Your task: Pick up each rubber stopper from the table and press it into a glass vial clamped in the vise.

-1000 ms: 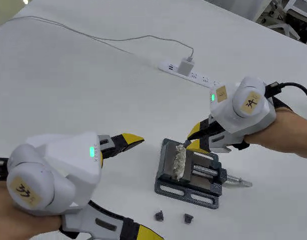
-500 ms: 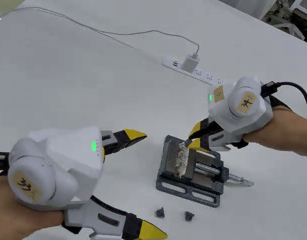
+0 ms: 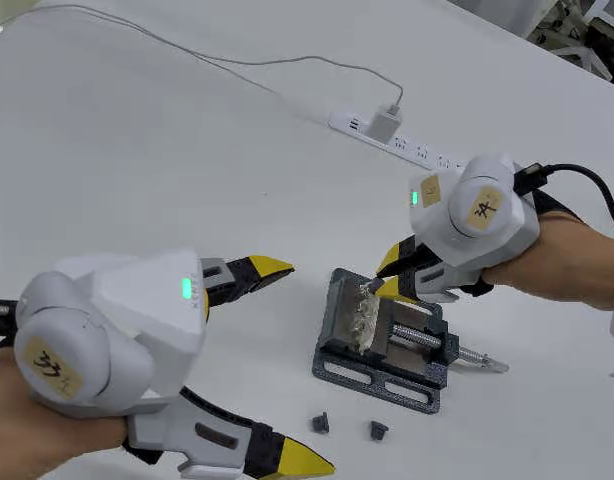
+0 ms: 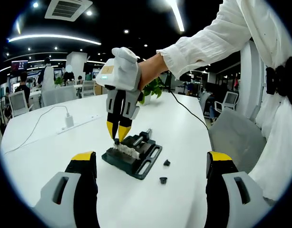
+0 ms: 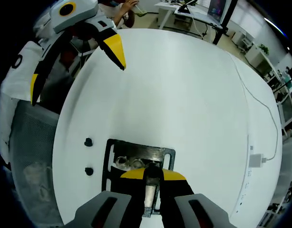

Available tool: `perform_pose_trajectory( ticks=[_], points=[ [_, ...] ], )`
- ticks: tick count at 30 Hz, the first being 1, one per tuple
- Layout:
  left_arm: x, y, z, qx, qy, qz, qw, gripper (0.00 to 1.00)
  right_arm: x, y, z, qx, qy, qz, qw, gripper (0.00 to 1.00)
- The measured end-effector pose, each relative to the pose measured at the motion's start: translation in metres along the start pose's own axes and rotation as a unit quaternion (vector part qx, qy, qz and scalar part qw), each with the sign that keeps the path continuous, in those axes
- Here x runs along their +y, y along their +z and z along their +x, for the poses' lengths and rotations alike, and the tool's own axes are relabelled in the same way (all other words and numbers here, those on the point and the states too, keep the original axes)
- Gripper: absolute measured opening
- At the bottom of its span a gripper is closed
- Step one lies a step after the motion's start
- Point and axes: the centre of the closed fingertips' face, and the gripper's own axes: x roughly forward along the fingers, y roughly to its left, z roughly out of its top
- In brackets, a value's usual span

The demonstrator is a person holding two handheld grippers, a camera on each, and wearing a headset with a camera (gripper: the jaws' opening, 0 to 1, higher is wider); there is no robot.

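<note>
A small dark vise (image 3: 419, 378) sits on the white table with clear glass vials (image 3: 363, 318) clamped in a row. My right gripper (image 3: 379, 283) is tilted down over the far end of that row, shut on a dark rubber stopper (image 3: 366, 286) that touches the vials. In the right gripper view the shut jaws (image 5: 147, 175) cover the vise (image 5: 136, 148) and the vials (image 5: 121, 162). Two loose stoppers (image 3: 319, 422) (image 3: 378, 431) lie in front of the vise. My left gripper (image 3: 287, 365) hovers open to the left, holding nothing; its own view shows the vise (image 4: 145, 160) and the right gripper (image 4: 116, 137).
A white power strip (image 3: 407, 150) with a plugged-in charger and a long cable lies at the back of the table. A person's white sleeve (image 4: 208, 33) reaches in behind the right gripper. Bare white table surrounds the vise.
The right gripper stays at the vials with the stopper, hardly moved. The head camera has shifted, so more of the left gripper's lower jaw shows.
</note>
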Motion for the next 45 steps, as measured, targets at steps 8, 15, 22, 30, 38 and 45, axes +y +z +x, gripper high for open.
perform_pose_trajectory(
  ticks=[8, 15, 22, 30, 38, 45],
  points=[
    [0.0001, 0.0011, 0.0011, -0.004, 0.0, -0.002, 1.0, 0.95, -0.0004, -0.0008, 0.0002, 0.012, 0.0, -0.006, 0.9999, 0.05],
    [-0.0004, 0.0016, 0.0023, -0.007, -0.001, -0.006, 1.0, 0.95, -0.0004, -0.0004, 0.0012, 0.015, -0.005, 0.003, 0.9999, 0.05],
    [0.0006, 0.0029, 0.0028, -0.01, -0.001, -0.007, 0.9999, 0.95, -0.0007, 0.0008, 0.003, 0.021, -0.009, 0.007, 0.9997, 0.04],
    [0.0003, 0.004, 0.0033, -0.01, -0.003, -0.006, 0.9999, 0.94, -0.001, 0.0018, 0.0035, 0.022, -0.012, 0.012, 0.9996, 0.05],
    [0.0014, 0.0043, 0.0013, -0.009, -0.002, -0.006, 0.9999, 0.94, -0.0012, 0.0017, 0.0026, 0.01, -0.015, 0.009, 0.9998, 0.07],
    [0.0028, 0.0037, 0.0008, -0.009, 0.0, -0.006, 0.9999, 0.94, -0.0026, 0.002, 0.0019, 0.004, -0.013, 0.015, 0.9998, 0.08]
  ],
)
